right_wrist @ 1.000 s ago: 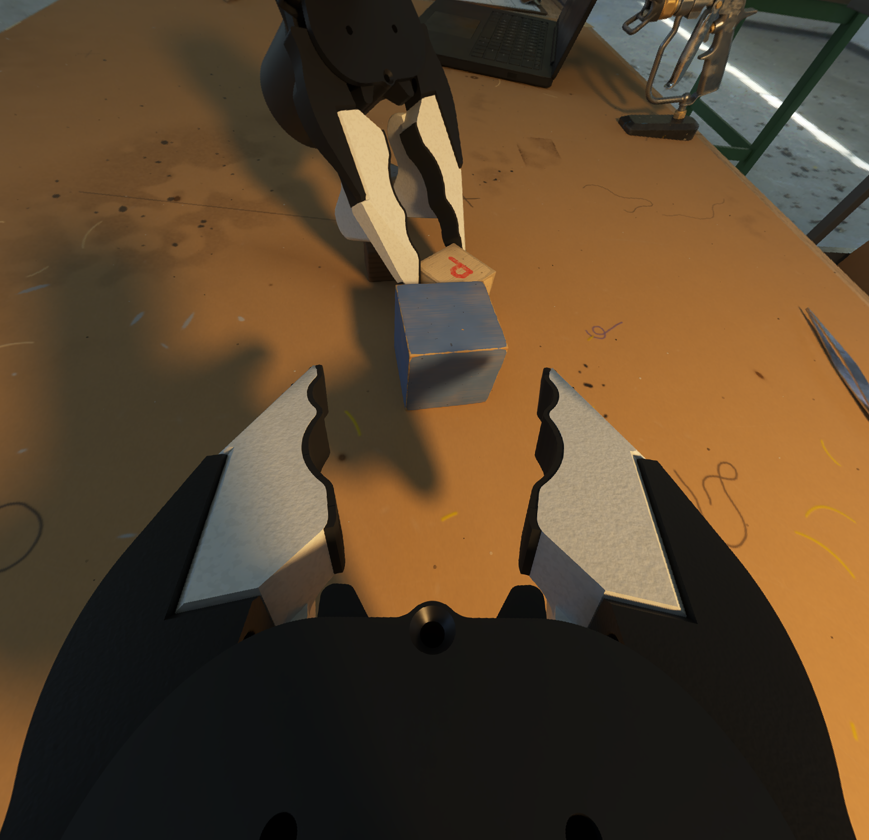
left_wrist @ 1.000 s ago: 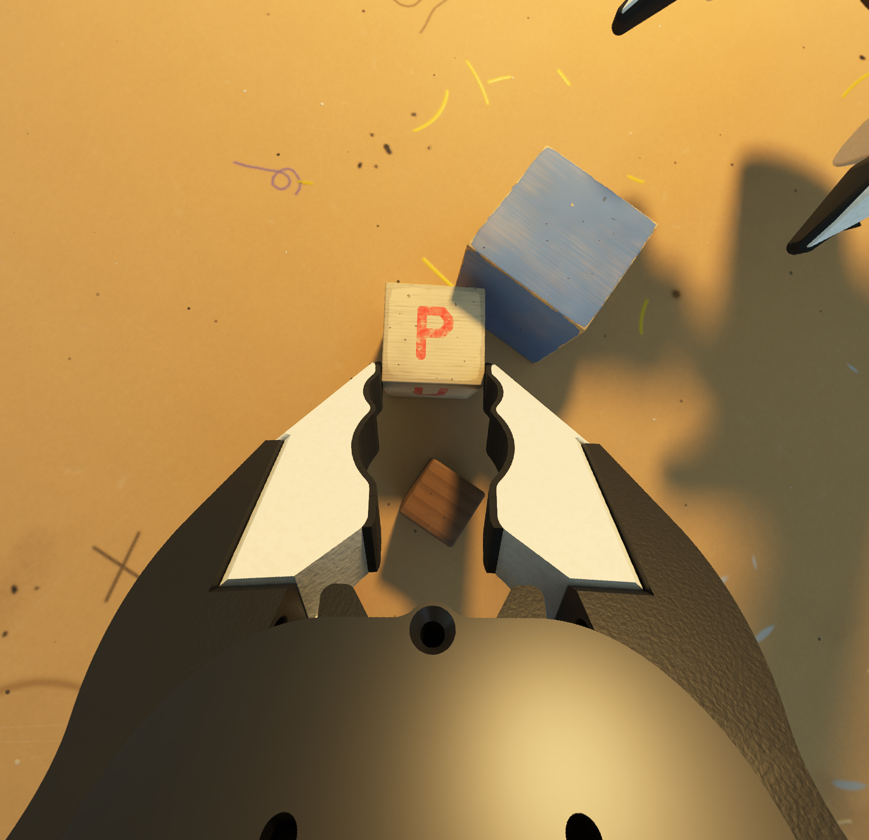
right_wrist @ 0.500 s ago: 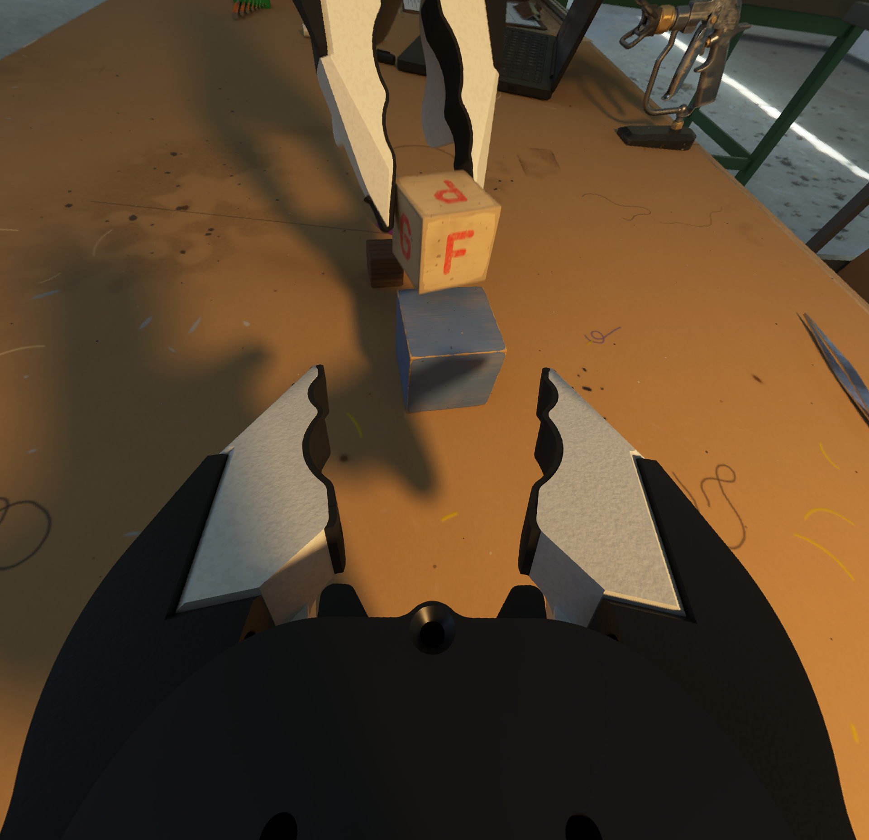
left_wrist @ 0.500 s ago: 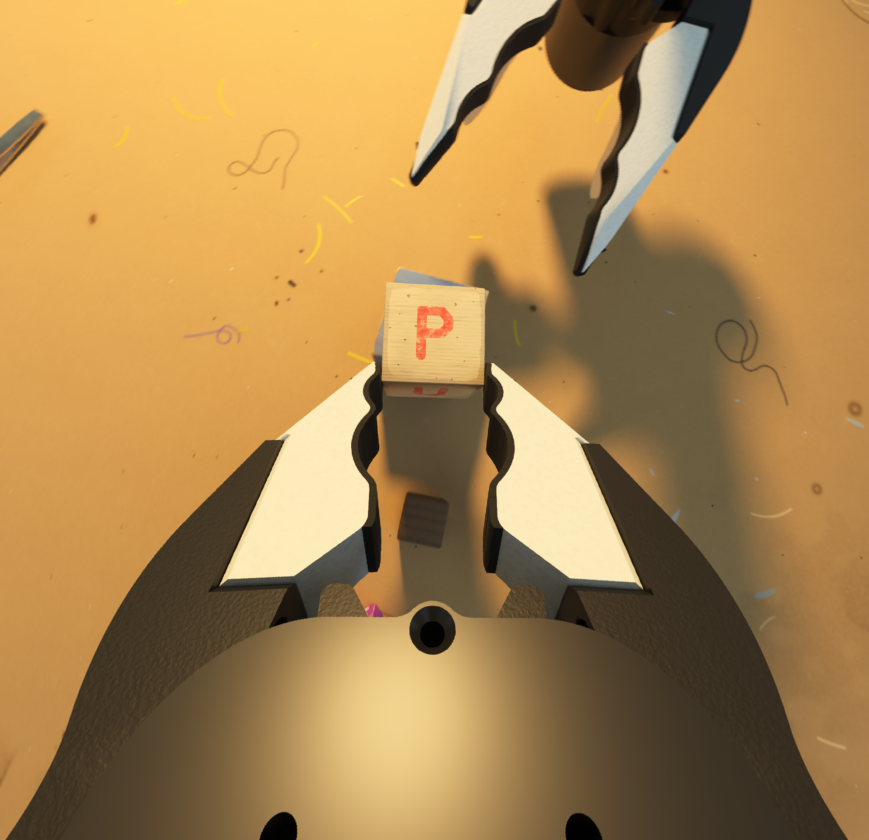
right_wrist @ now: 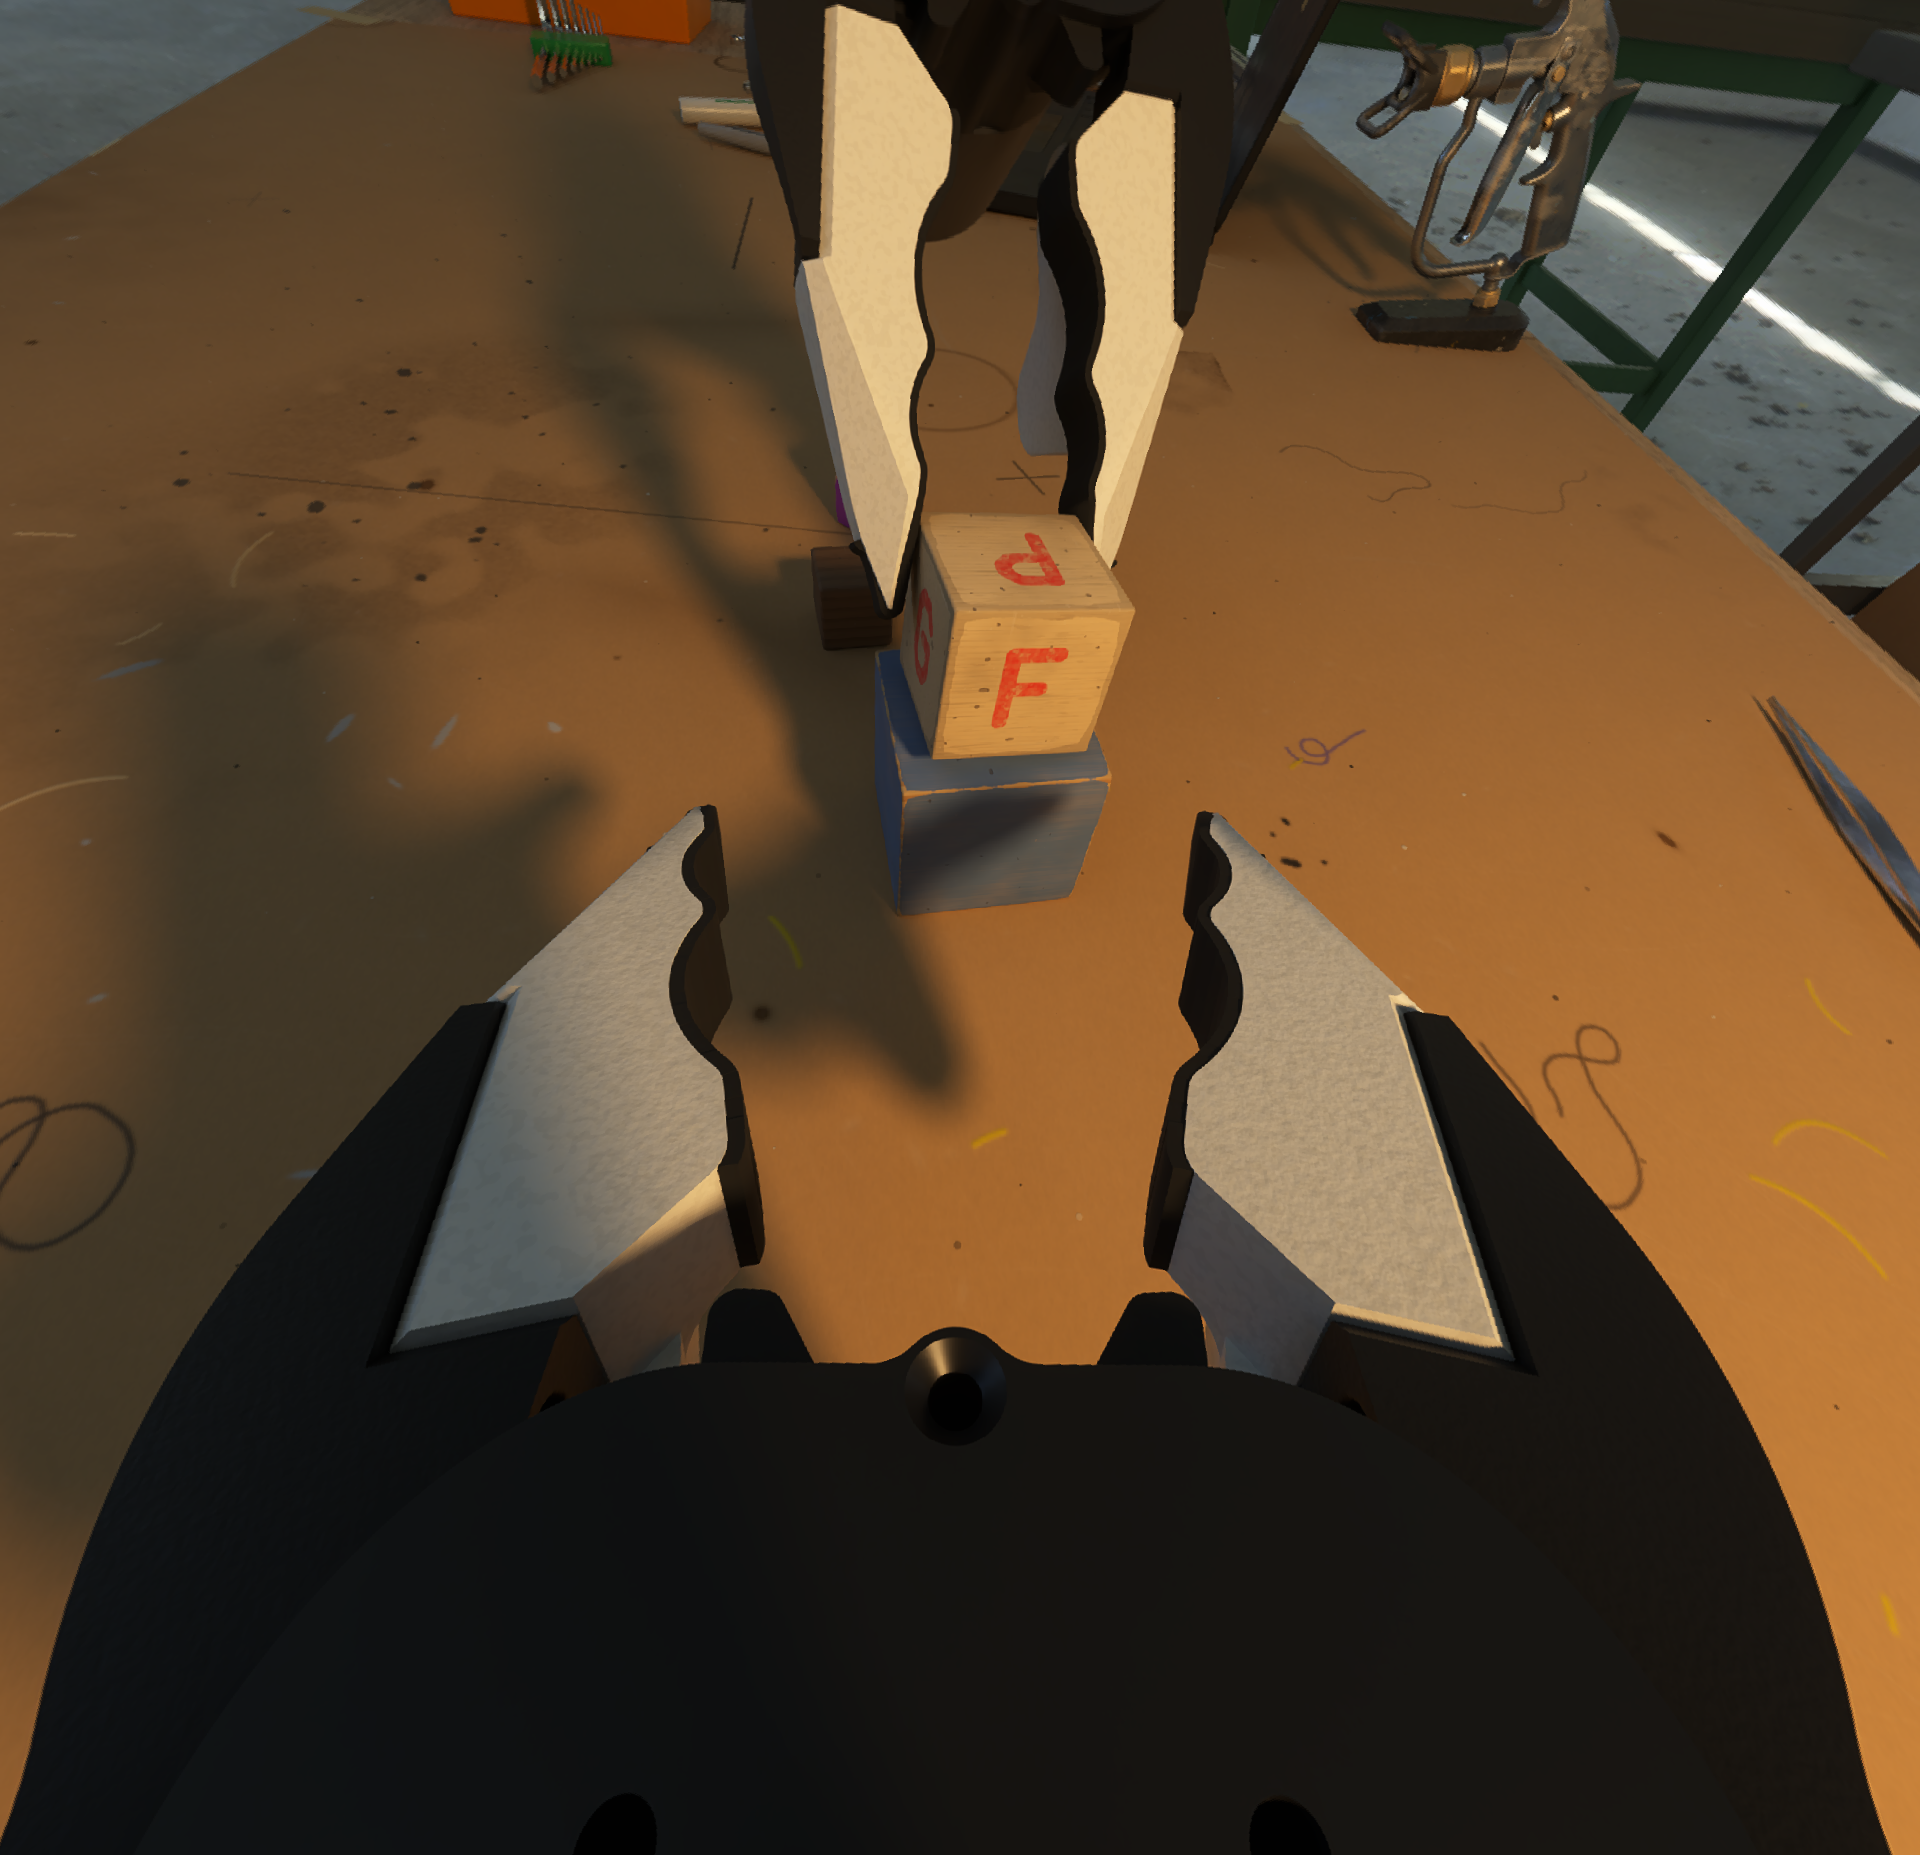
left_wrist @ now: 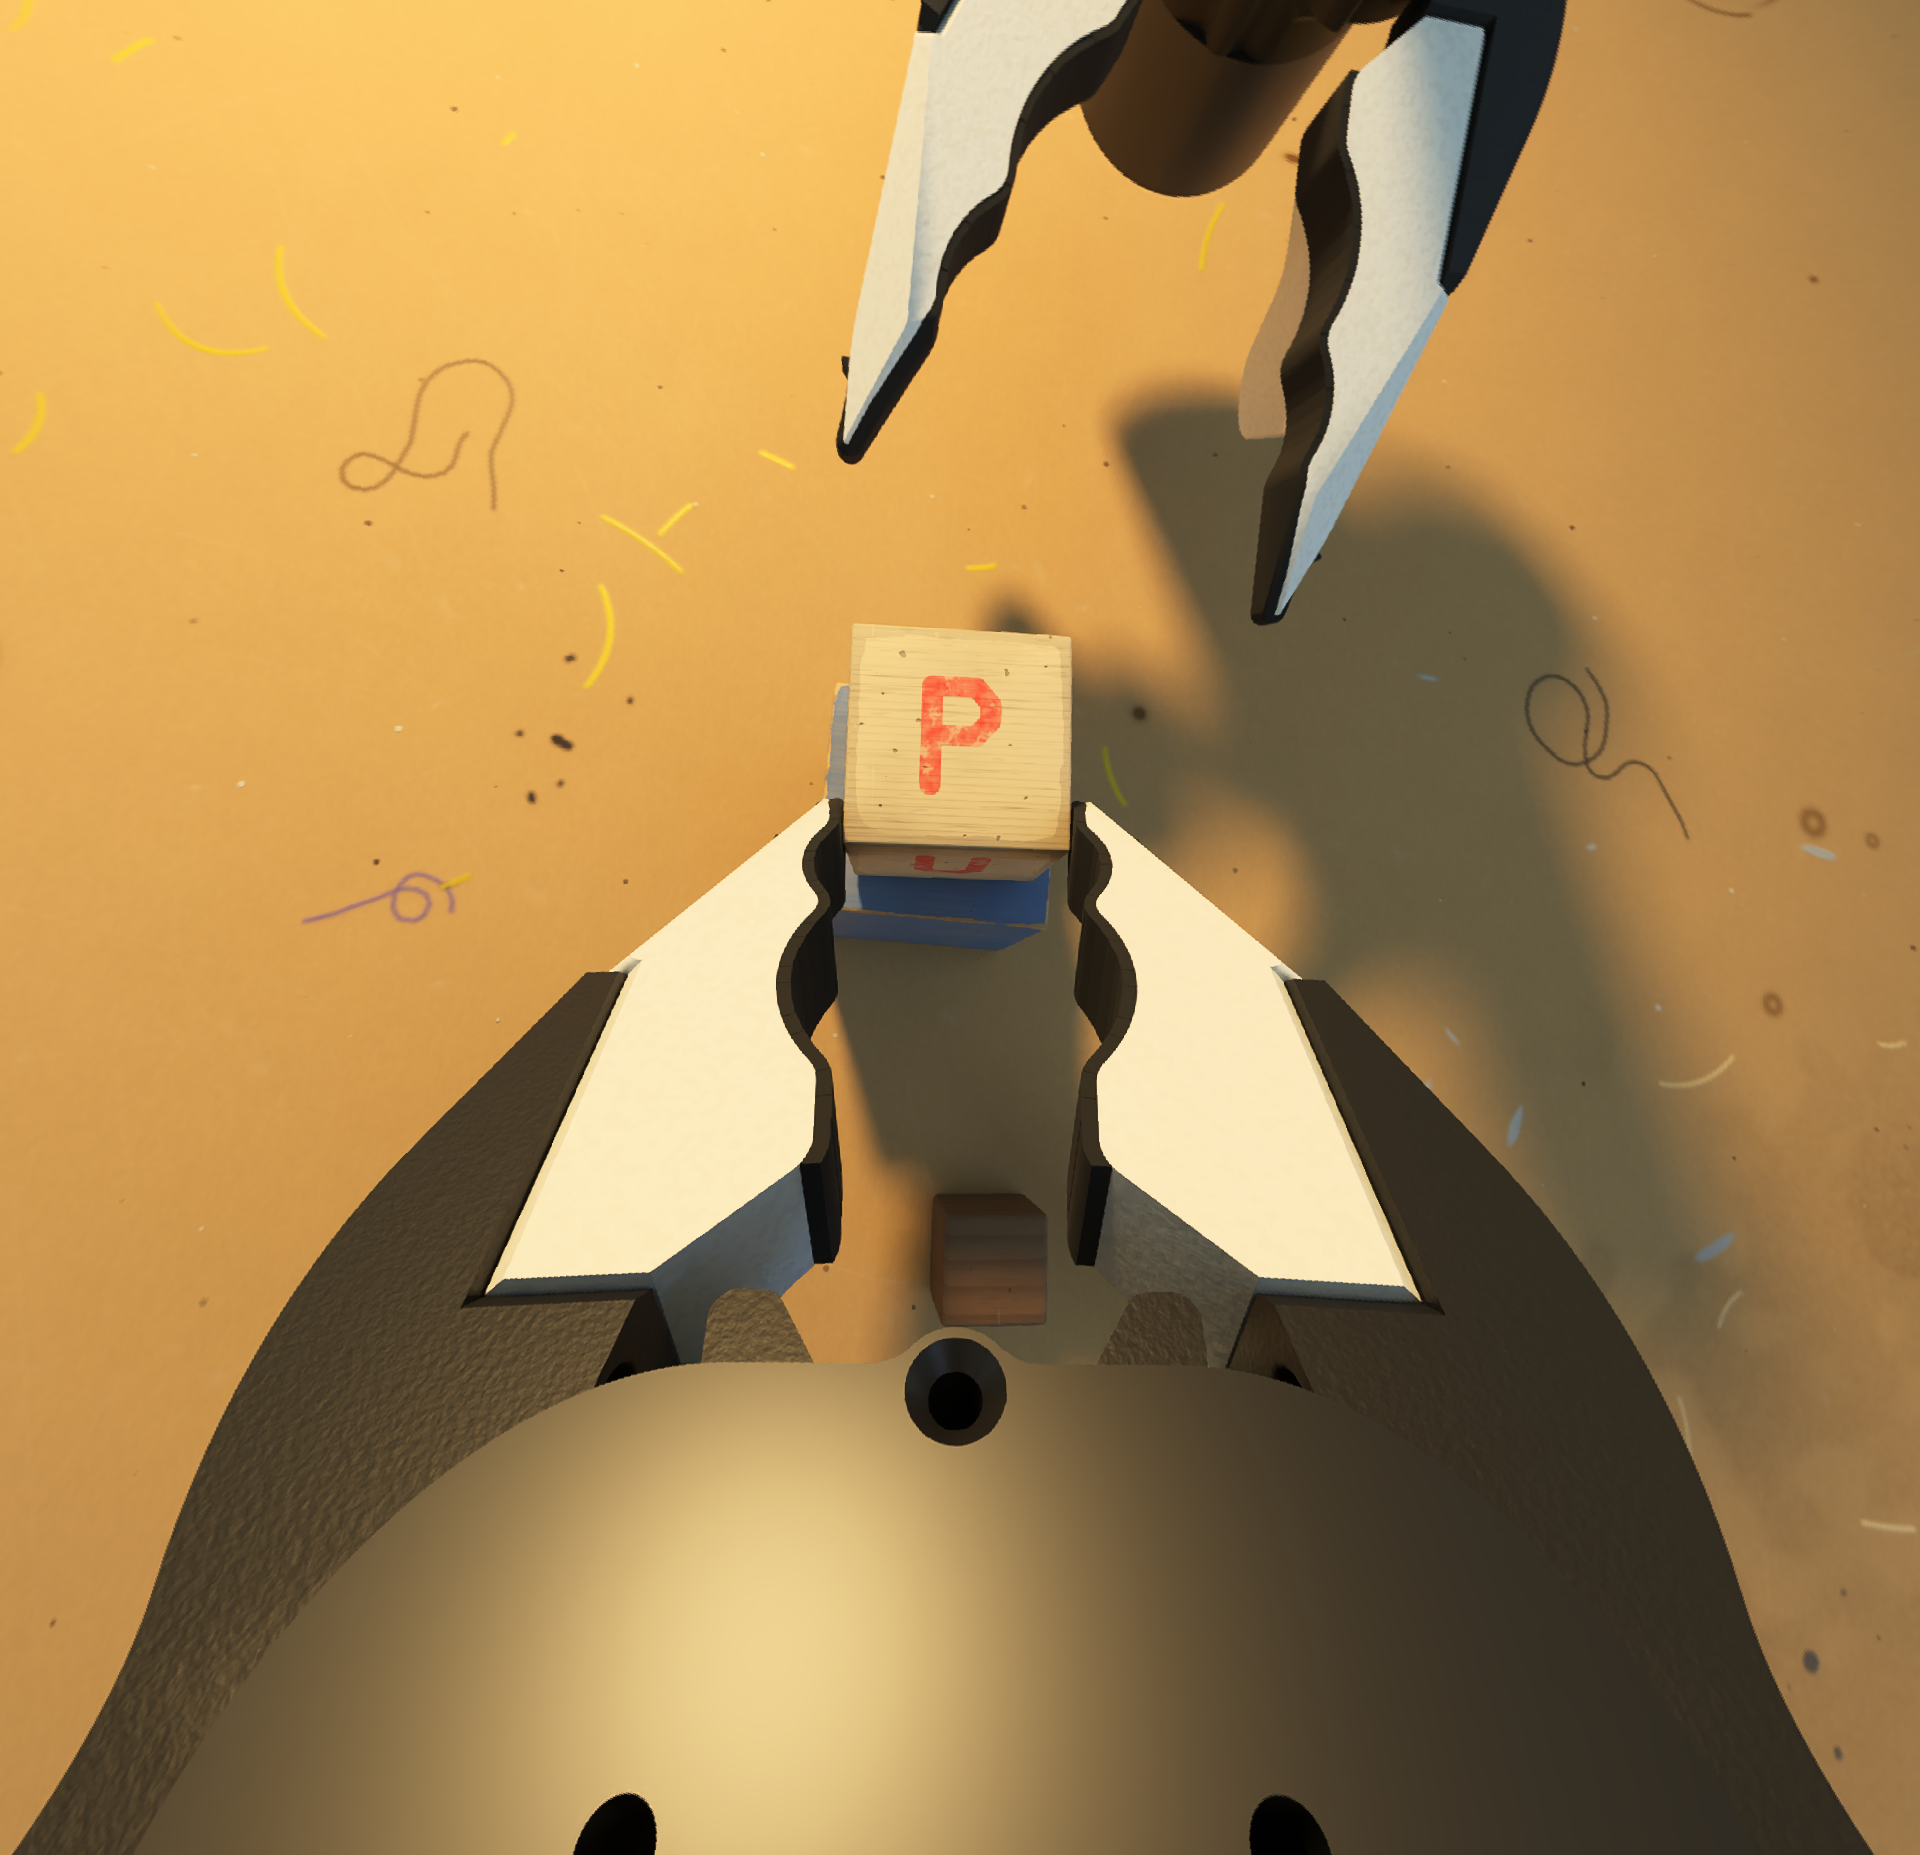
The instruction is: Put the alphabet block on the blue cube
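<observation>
Scuffed brown tabletop (right_wrist: 416,662) carries a worn blue cube (right_wrist: 987,839). Left tool (left_wrist: 956,818) clamps the pale wooden alphabet block (left_wrist: 958,735) over it. Right tool (right_wrist: 956,932) hangs spread apart, holding nothing.

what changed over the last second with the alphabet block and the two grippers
The left gripper lifted the alphabet block from the table beside the blue cube, carried it over the cube and lowered it; its underside now looks to rest on the cube's top. The jaws stayed shut on the block throughout. The right gripper stayed open, and the blue cube and the small brown block kept their places.
</observation>
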### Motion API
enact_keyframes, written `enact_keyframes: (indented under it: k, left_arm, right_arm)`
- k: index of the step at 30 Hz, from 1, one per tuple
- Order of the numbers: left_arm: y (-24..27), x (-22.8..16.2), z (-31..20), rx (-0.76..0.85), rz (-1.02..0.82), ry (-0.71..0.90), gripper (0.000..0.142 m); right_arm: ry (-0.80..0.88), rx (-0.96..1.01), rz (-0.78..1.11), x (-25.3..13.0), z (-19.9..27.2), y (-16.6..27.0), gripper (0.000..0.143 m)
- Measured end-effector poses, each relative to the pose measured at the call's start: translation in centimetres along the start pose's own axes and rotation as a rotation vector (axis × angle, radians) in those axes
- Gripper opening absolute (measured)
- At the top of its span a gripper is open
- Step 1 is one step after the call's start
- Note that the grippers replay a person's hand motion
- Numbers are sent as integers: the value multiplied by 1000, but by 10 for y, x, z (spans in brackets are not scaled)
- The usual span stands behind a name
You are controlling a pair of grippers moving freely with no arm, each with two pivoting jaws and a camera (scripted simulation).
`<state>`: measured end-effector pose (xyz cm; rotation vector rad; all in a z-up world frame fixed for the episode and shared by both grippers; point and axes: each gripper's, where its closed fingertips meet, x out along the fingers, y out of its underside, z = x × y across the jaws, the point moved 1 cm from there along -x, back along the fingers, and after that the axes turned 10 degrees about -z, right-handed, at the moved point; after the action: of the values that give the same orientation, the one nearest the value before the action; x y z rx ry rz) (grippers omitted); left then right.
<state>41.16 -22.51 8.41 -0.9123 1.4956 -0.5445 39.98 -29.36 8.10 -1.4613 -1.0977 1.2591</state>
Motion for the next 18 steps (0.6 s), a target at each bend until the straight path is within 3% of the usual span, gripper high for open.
enact_keyframes:
  k: [11,15,18]
  left_arm:
    - [1,0,2,7,-27,60,43]
    - [2,-18,6,-14,-67,-36,67]
    - [13,-41,2,-46,-111,-160,70]
  right_arm:
    - [-1,14,0,0,-1,2,92]
    - [0,8,3,1,0,2,93]
    - [0,4,9,2,0,3,94]
